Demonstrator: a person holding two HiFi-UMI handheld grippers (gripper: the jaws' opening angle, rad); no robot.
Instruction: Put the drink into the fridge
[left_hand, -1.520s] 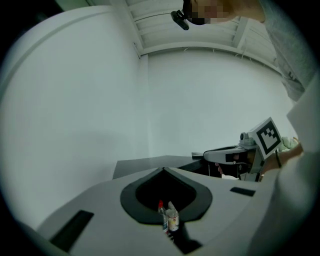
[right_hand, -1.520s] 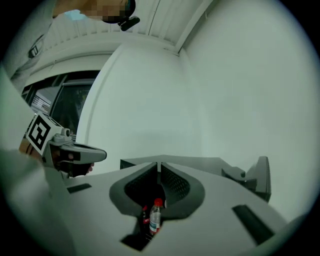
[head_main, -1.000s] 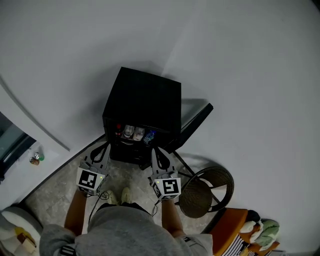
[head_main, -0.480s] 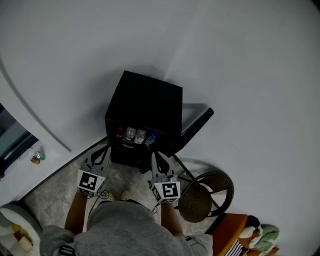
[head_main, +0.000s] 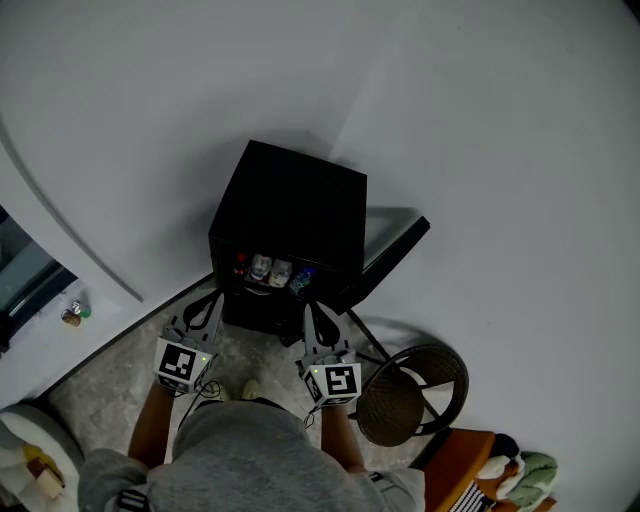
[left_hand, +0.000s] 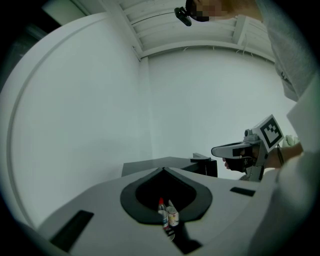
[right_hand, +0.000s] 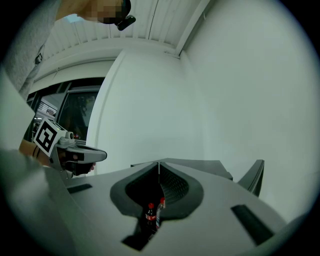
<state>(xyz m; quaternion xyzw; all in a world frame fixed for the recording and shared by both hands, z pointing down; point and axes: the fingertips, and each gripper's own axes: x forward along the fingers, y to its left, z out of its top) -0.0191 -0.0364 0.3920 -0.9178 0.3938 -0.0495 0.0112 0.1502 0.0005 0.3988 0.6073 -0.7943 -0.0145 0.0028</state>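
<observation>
A black mini fridge (head_main: 290, 200) stands in the room's corner, its door (head_main: 390, 262) swung open to the right. Several drink bottles (head_main: 270, 268) stand in a row on its top shelf. Both grippers hover level just in front of the opening. My left gripper (head_main: 213, 297) is shut, tips meeting, with nothing in it. My right gripper (head_main: 308, 302) is likewise shut and empty. In the left gripper view, two bottles (left_hand: 168, 217) show past the shut jaws, and the right gripper (left_hand: 235, 149) is alongside. The right gripper view shows red-capped bottles (right_hand: 152, 214) and the left gripper (right_hand: 80, 154).
A round wicker stool (head_main: 412, 385) stands right of the fridge, below the open door. Orange cushions with a plush toy (head_main: 500, 462) lie at the bottom right. A window ledge (head_main: 72, 315) with small items runs along the left. White walls close in behind the fridge.
The head view has shifted slightly. Both grippers keep their places in front of the fridge.
</observation>
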